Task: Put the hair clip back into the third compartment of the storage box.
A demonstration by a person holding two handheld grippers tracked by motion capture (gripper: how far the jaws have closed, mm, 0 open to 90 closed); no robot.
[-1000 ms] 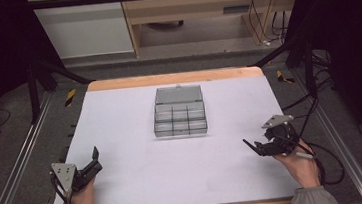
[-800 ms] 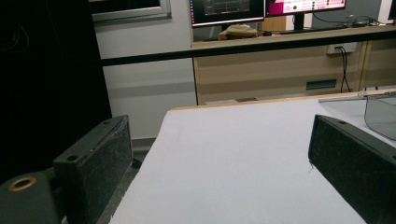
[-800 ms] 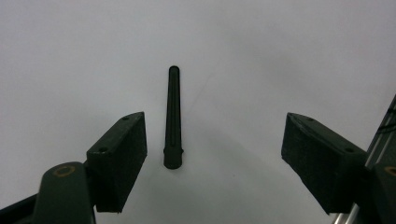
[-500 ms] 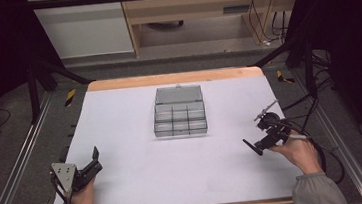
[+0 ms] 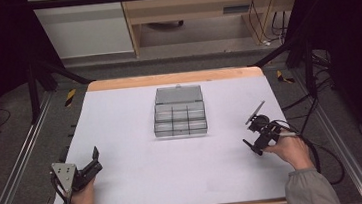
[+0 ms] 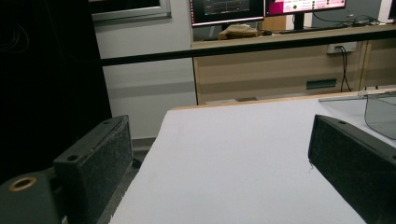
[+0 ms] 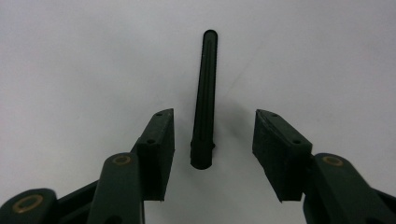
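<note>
Your right gripper [image 7: 212, 158] has been closing with the slim black plastic rod [image 7: 205, 98] between its jaws, untouched and flat on the white tabletop [image 7: 70, 60]: grasp and lift remain.

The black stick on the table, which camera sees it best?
The right gripper view: the black stick lies close up between the open jaws, touching neither. The high view and left gripper view give no clear sight of it.
</note>
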